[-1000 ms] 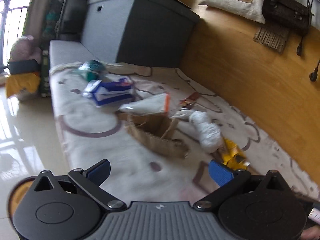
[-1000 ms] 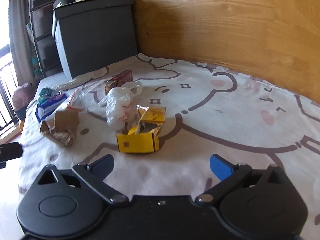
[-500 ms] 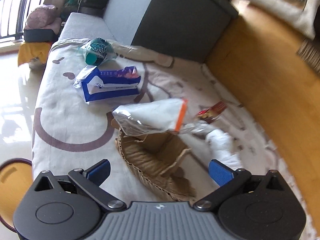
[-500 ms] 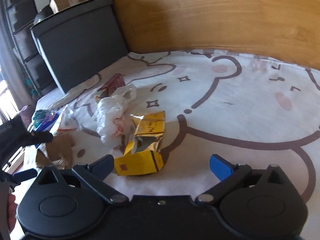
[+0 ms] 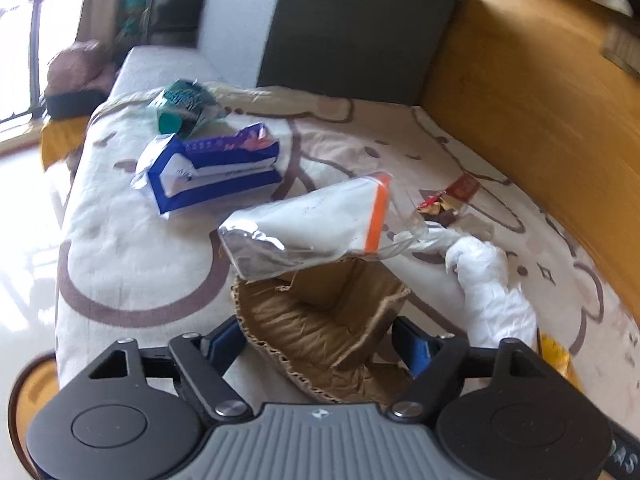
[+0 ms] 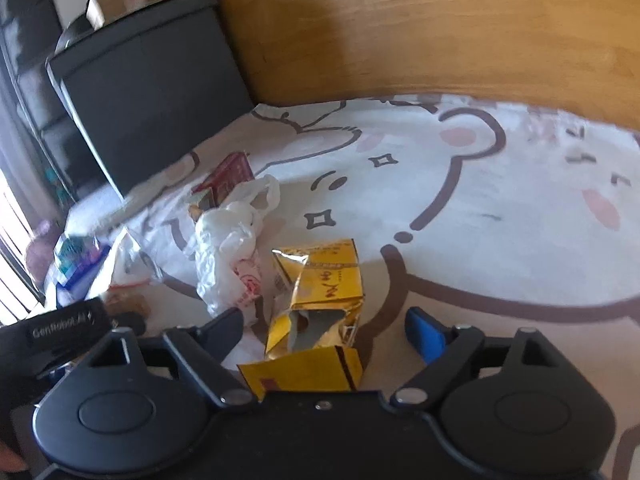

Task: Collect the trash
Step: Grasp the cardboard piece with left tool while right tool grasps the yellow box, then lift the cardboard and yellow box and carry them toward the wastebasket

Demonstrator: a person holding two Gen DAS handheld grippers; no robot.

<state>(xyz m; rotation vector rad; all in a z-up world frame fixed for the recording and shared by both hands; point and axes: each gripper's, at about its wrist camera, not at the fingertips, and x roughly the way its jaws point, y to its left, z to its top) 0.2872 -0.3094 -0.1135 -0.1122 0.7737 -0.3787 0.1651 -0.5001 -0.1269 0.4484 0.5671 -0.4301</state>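
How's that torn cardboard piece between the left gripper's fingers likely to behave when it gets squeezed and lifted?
The torn cardboard is already creased and ragged, so it will probably crumple rather than hold stiff. It looks hollow, likely light. The clear zip bag seems to rest on its far edge and may slide off.

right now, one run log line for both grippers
left gripper: closing around cardboard | right gripper: closing around yellow box | neither lifted yet

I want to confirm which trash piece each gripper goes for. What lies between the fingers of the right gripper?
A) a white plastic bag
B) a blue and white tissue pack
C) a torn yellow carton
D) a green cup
C: in the right wrist view the torn yellow carton lies between the fingers of the right gripper, whose jaws have just been closing.
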